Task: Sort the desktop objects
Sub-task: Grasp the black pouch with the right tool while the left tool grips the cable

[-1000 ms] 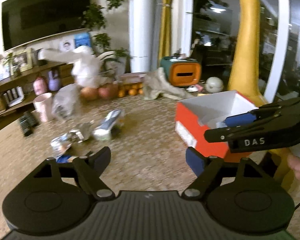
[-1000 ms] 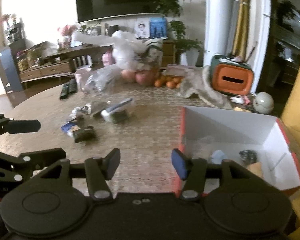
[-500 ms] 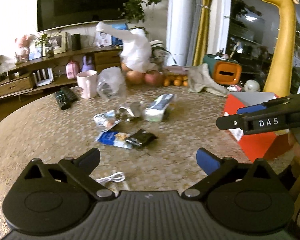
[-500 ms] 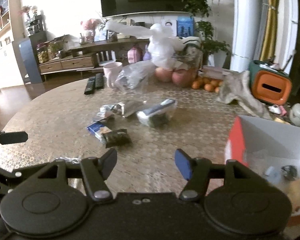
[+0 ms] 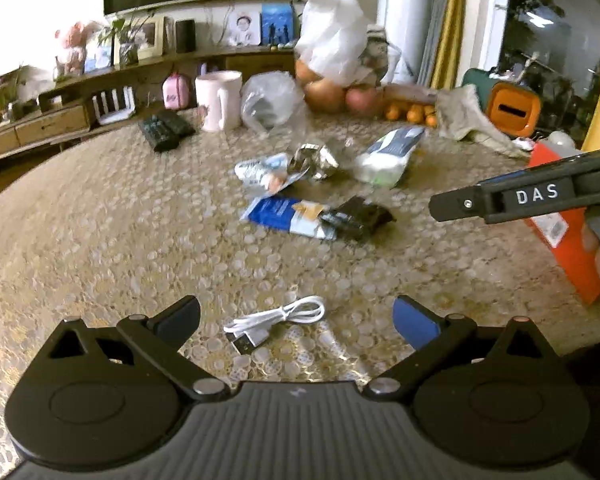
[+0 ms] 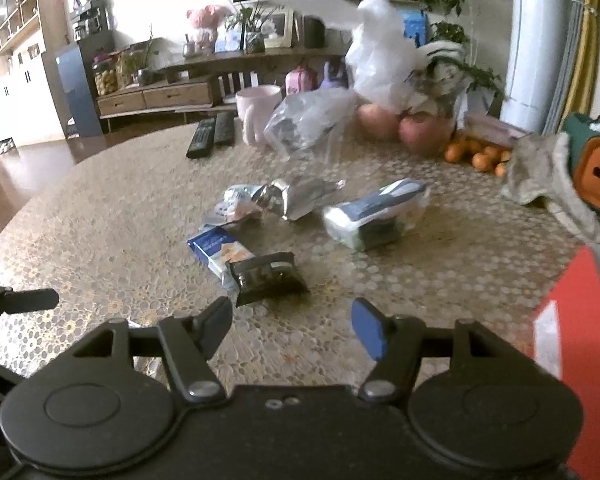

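Note:
My left gripper (image 5: 296,322) is open and empty, just above a coiled white USB cable (image 5: 278,320) on the table. My right gripper (image 6: 292,326) is open and empty, close behind a black snack packet (image 6: 266,276) that overlaps a blue packet (image 6: 216,248). Both packets also show in the left wrist view, black (image 5: 358,216) and blue (image 5: 286,216). Beyond them lie a crumpled foil wrapper (image 6: 296,198), a small printed pouch (image 6: 236,206) and a white-and-blue bag (image 6: 374,216). The red box (image 6: 576,356) stands at the right.
At the back of the round table (image 5: 100,232) are a pink mug (image 5: 219,100), two remotes (image 5: 165,130), clear plastic bags (image 5: 270,102), apples (image 5: 326,94), oranges (image 5: 414,114), a grey cloth (image 5: 470,120) and an orange-and-green radio (image 5: 508,108). The right gripper's arm (image 5: 528,200) crosses the left view.
Both grippers have swung left, away from the red box and towards the packets. The white cable has come into view between the left gripper's fingers. Both stay open.

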A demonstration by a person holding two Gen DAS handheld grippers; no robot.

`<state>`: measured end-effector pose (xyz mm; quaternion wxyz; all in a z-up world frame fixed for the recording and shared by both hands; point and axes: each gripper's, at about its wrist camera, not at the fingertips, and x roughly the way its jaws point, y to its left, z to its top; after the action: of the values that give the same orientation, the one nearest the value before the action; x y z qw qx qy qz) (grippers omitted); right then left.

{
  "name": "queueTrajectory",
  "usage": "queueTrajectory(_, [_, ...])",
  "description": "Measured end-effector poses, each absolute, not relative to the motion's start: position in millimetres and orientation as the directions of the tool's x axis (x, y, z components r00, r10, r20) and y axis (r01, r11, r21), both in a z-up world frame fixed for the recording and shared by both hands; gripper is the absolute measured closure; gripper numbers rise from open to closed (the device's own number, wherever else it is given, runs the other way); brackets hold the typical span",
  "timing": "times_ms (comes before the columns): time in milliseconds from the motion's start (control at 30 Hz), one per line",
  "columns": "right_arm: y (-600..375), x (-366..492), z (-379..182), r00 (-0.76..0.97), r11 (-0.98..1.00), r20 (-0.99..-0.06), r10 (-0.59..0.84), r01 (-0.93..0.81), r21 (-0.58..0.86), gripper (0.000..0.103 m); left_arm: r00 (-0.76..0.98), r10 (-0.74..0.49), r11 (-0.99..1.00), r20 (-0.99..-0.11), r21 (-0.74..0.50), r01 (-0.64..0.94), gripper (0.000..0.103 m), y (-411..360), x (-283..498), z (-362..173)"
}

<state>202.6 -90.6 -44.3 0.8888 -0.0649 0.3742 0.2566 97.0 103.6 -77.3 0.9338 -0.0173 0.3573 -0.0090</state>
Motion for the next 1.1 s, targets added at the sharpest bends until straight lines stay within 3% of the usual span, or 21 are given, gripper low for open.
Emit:
queueTrajectory(533, [-52.7, 246.1, -85.9, 0.56, 0.847, -0.71, 0.427, -0.524, 0.096, 0.037, 0.709, 0.015, 0.992, -0.705, -0.079, -0.099, 0.0, 112.9, 123.7, -118.1])
queueTrajectory(867, [-44.0, 263.2, -103.0, 0.551, 0.838, -0.71, 0.438, -0.537, 0.101, 0.03, 0.711, 0.038, 0.992, -0.702, -0.061, -0.113, 0.001, 104.0, 130.7, -126.3])
queueTrajectory(967, [-43.6, 262.5, -103.6, 0.552, 0.836, -0.708, 0.441, -0.54, 0.1, 0.03, 0.715, 0.055, 0.991, -0.697, -0.049, -0.125, 0.006, 102.8, 130.5, -125.4])
queueTrajectory(1100, [-44.3, 263.1, -106.2, 0.534, 0.836, -0.724, 0.436, -0.538, 0.107, 0.032, 0.716, 0.078, 0.991, -0.694, -0.027, -0.134, 0.021, 101.7, 130.8, -123.5])
